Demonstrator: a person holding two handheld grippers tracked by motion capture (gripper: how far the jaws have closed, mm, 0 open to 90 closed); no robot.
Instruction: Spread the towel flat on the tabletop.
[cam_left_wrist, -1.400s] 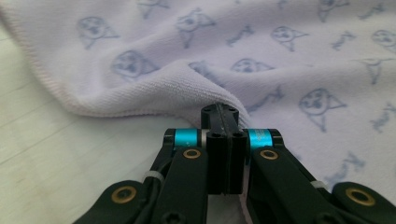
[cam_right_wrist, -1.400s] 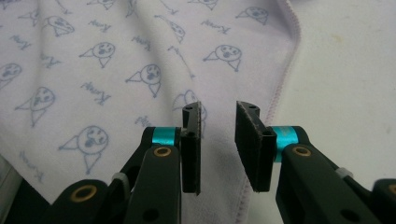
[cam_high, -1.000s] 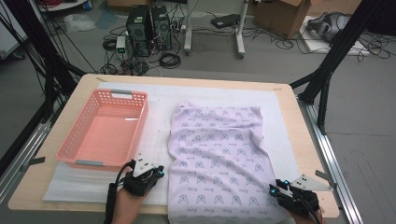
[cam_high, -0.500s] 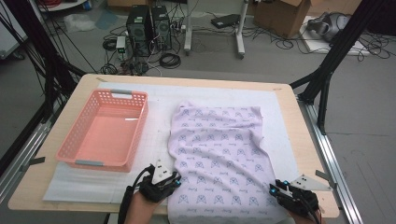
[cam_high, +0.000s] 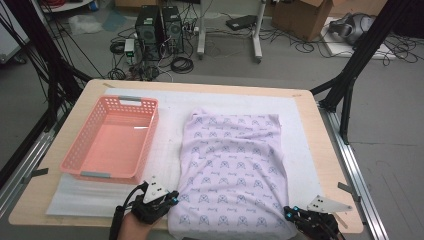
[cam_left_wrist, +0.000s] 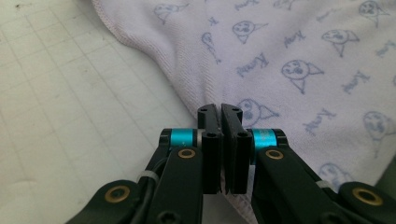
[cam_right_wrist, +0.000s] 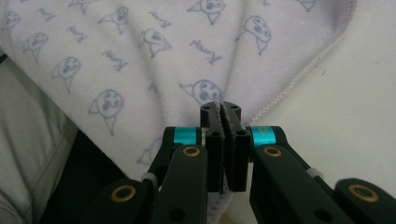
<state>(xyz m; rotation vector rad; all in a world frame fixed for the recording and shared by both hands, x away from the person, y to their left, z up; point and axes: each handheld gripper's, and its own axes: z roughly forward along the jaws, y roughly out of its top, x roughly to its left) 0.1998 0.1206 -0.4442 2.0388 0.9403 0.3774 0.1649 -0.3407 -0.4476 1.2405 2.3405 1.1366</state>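
From the high view, a lilac cloth (cam_high: 235, 170) printed with small blue figures lies spread flat on the white mat (cam_high: 170, 150) covering the counter (cam_high: 320, 150), its near edge hanging at the counter's front edge; a pink basket (cam_high: 80, 155) stands on the mat just to its left, apart from it. The left gripper (cam_high: 167, 200) sits at the cloth's near left corner and the right gripper (cam_high: 292, 214) at its near right corner. In the left gripper view, the two black jaws stand pressed together with the hemmed edge of the cloth (cam_left_wrist: 280, 60) pinched between them, the gridded mat (cam_left_wrist: 70, 107) to the left. In the right gripper view, the jaws have just been closing and now clamp a puckered fold of the cloth (cam_right_wrist: 140, 51) beside its stitched hem, with the mat (cam_right_wrist: 355, 88) to the right
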